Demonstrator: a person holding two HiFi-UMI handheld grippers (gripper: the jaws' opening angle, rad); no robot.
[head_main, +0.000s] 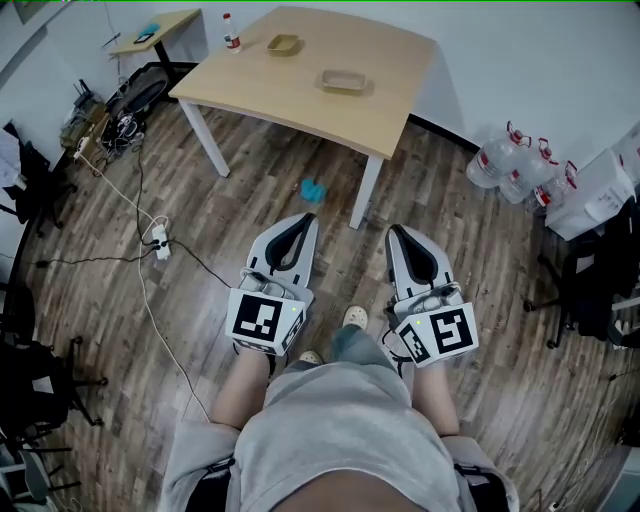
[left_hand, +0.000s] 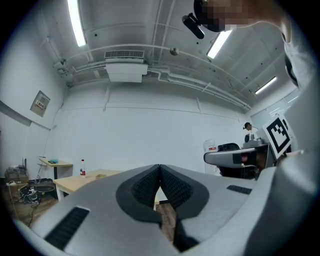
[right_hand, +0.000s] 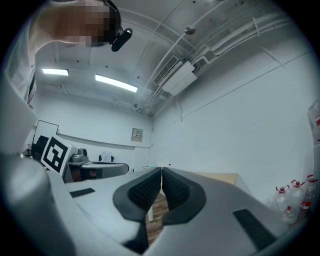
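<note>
I hold both grippers low in front of my body, above the wooden floor and short of the table. My left gripper (head_main: 306, 217) (left_hand: 160, 167) is shut with nothing between its jaws. Beside it, my right gripper (head_main: 394, 230) (right_hand: 161, 171) is also shut and empty. A light wooden table (head_main: 300, 95) stands ahead. On it lie two shallow wooden trays, one at the back (head_main: 283, 44) and one nearer the right (head_main: 345, 81), plus a small bottle with a red cap (head_main: 230, 33). A blue object (head_main: 314, 188) lies on the floor under the table's front edge.
A small side desk (head_main: 155, 30) stands at the back left. Cables and a power strip (head_main: 158, 240) trail across the floor on the left. Several large water bottles (head_main: 515, 165) and a white box (head_main: 598, 190) sit on the right. Black chairs (head_main: 590, 280) stand at both sides.
</note>
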